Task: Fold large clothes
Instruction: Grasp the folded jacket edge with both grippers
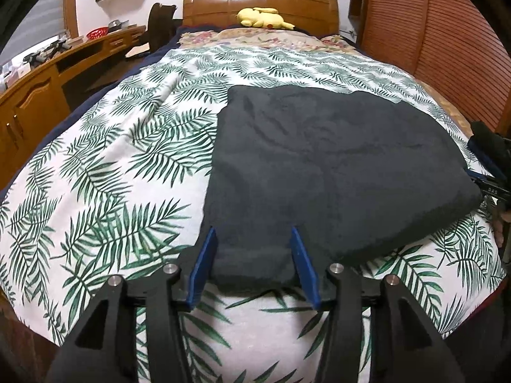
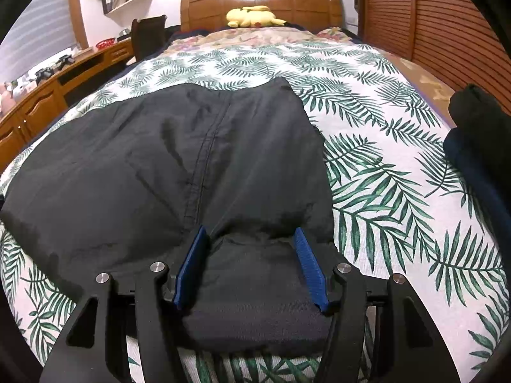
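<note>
A large dark garment (image 1: 335, 159) lies spread flat on the palm-leaf bedcover (image 1: 121, 166). In the left wrist view its near left corner sits between the blue pads of my left gripper (image 1: 254, 233). The jaws stand apart and do not pinch the cloth. In the right wrist view the same garment (image 2: 143, 159) shows a long seam down its middle. Its near right corner, slightly puffed up, lies between and under the wide-apart fingers of my right gripper (image 2: 250, 233). That gripper also shows at the right edge of the left wrist view, at the garment's side.
A pile of dark folded clothes (image 2: 479, 134) sits at the bed's right side. A yellow plush toy (image 1: 263, 17) rests by the wooden headboard (image 1: 262, 0). A wooden desk (image 1: 48, 73) runs along the left, and a louvred wooden wall (image 1: 447, 32) along the right.
</note>
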Demonstrator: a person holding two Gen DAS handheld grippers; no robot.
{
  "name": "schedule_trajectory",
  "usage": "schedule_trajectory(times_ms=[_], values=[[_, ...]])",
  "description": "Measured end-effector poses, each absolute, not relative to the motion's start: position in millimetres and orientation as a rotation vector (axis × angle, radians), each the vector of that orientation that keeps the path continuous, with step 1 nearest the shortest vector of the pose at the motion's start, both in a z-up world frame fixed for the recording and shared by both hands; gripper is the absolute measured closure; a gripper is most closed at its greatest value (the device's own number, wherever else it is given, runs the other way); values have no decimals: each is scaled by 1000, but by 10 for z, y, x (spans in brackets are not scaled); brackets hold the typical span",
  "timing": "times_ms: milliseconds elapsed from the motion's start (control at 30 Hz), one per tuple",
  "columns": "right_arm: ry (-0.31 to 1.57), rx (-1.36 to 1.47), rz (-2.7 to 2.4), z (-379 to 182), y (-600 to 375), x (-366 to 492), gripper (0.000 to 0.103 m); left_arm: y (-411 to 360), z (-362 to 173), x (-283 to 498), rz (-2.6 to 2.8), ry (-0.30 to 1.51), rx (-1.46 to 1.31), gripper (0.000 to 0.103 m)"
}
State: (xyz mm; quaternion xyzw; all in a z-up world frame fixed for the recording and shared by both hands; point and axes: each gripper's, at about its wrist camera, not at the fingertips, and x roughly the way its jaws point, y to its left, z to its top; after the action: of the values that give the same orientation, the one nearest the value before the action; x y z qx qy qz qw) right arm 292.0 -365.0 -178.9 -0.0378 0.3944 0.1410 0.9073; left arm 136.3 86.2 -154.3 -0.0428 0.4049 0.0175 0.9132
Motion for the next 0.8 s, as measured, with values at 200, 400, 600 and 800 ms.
schedule_trajectory(times_ms=[200,400,600,800], values=[[815,-79,289,-1790,-3650,2917,44,954,-1585,1310,71,845,-94,52],[812,-89,282,-1775,-3642,2912,41,1005,-1652,1292,63,857,-121,52],[766,-124,294,-1588,-3624,2780,40,992,-1692,1302,63,864,-127,52],[712,-181,355,-1418,-3389,2585,32,988,-1706,1298,64,862,-135,52]])
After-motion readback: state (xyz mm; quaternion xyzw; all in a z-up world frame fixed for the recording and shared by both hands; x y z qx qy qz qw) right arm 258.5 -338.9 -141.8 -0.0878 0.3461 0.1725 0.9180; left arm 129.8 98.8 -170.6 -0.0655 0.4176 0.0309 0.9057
